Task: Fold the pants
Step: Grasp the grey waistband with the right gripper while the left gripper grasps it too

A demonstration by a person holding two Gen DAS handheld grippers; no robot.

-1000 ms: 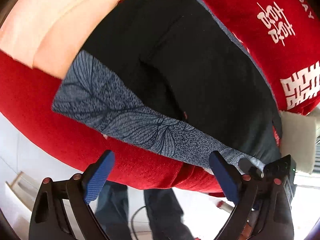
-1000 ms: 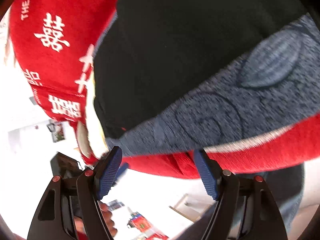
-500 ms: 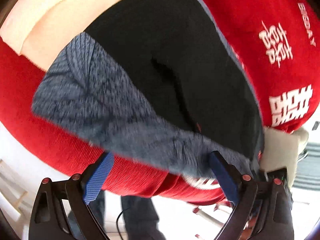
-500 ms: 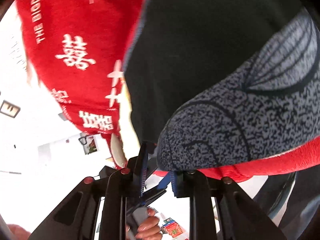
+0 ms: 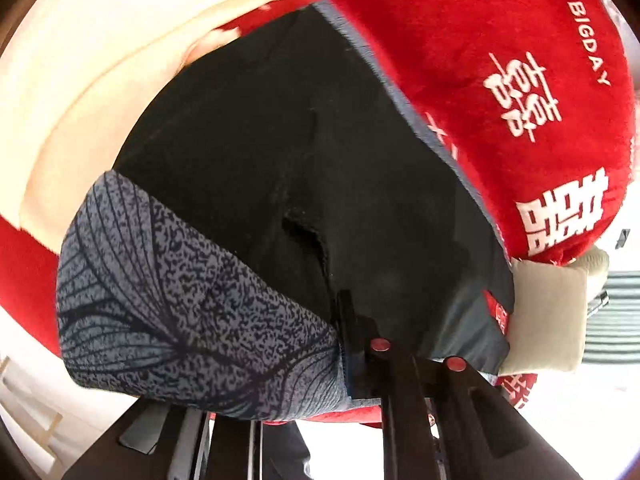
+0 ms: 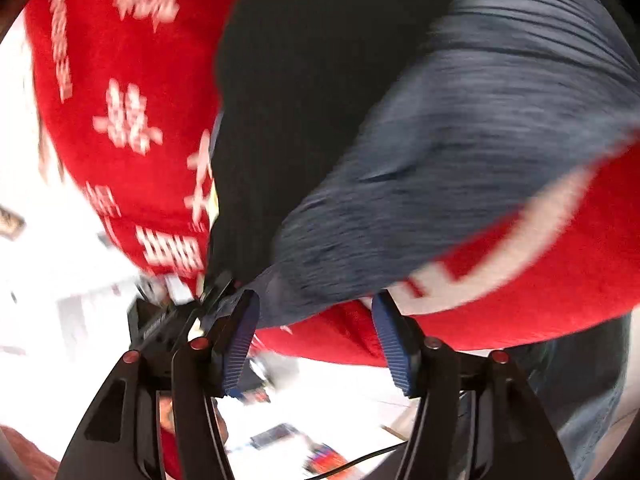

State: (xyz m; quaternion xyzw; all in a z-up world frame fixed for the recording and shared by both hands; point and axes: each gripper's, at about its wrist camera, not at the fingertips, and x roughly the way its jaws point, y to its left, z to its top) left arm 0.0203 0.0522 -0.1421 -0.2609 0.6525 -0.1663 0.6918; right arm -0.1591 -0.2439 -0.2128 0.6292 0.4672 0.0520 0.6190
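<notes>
The black pants (image 5: 320, 168) lie on a red blanket (image 5: 500, 40) with white characters. Their grey leaf-patterned waistband (image 5: 180, 300) runs along the near edge. My left gripper (image 5: 344, 344) is shut on the waistband near its right end, with cloth bunched over the fingers. In the right wrist view the pants (image 6: 288, 100) and the blurred waistband (image 6: 460, 140) fill the upper frame. My right gripper (image 6: 316, 340) is open, its blue pads (image 6: 240, 340) just below the waistband's left end and holding nothing.
A cream pillow or sheet (image 5: 100, 80) lies at the far left of the red blanket. A beige cushion (image 5: 548, 320) sits at the blanket's right edge. The person's jeans (image 6: 592, 400) show below the bed edge, with white floor and small items (image 6: 320, 456).
My left gripper has closed onto the waistband. My right gripper, shut on the waistband half a second ago, has opened and let go, and its view is moving.
</notes>
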